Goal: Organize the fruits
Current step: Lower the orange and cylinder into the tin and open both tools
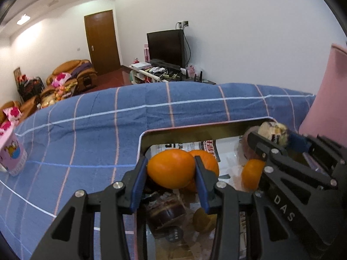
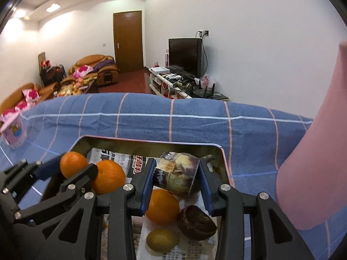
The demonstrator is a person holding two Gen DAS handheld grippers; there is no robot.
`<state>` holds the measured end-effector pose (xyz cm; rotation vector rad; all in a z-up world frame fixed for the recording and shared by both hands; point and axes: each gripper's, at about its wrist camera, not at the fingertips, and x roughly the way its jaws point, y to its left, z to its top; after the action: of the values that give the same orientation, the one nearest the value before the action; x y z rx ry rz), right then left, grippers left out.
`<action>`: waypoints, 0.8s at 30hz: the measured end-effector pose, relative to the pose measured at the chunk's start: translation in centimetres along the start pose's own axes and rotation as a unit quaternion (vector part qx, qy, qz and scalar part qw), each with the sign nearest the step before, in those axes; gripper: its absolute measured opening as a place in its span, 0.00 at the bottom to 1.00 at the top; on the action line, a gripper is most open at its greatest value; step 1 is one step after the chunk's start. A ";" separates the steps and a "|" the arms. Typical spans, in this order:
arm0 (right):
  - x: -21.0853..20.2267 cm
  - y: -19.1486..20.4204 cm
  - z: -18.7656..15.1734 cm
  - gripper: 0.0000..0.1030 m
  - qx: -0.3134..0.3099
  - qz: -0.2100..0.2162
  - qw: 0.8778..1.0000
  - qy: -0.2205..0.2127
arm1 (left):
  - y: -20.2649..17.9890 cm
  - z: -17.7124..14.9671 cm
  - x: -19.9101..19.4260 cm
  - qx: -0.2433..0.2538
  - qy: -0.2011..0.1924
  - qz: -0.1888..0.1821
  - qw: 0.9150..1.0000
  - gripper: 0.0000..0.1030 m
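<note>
My left gripper [image 1: 171,162] is shut on an orange [image 1: 171,169] and holds it over the near left part of a dark-rimmed tray [image 1: 195,128] lined with newspaper. My right gripper [image 2: 176,164] is shut on a dark purple fruit wrapped in a printed label [image 2: 176,174], above the right part of the same tray [image 2: 151,143]. In the tray lie another orange [image 2: 109,179], a third orange [image 2: 161,207], a dark brown-purple fruit [image 2: 196,222] and a yellow-green fruit [image 2: 161,239]. In the right wrist view the left gripper [image 2: 71,167] shows at the left with its orange [image 2: 73,166].
The tray rests on a blue checked cloth [image 1: 97,130]. A tall pink container [image 2: 314,151] stands close on the right. A pink printed cup [image 1: 13,153] sits at the far left. Beyond the cloth's far edge are sofas, a door and a television.
</note>
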<state>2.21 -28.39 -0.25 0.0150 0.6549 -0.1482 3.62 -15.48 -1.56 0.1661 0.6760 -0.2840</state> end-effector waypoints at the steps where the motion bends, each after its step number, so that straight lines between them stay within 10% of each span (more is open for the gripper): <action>1: 0.0 0.0 0.1 0.40 -0.004 0.001 1.000 -0.001 | -0.1 0.0 -0.1 0.003 -0.001 0.001 1.000 0.43; 7: -0.2 -1.1 0.0 0.41 0.015 0.047 0.999 -0.002 | -0.3 -0.2 -0.4 0.008 -0.003 -0.001 1.000 0.46; 9: -0.2 -2.0 0.1 0.68 0.045 0.102 0.994 -0.002 | -0.9 -0.3 -0.7 0.022 -0.009 -0.021 1.000 0.73; 12: -0.7 -2.3 0.1 0.72 0.069 0.156 0.985 -0.013 | -2.6 -0.7 -2.5 0.070 -0.056 0.003 0.996 0.98; 24: -2.0 -3.2 -0.4 0.72 0.106 0.135 0.984 -0.048 | -1.9 -0.3 -2.9 0.064 -0.062 0.019 0.996 1.00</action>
<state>-0.07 -31.23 0.72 0.2980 0.5321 0.0431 0.69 -16.61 -0.08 0.2801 0.5307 -0.2992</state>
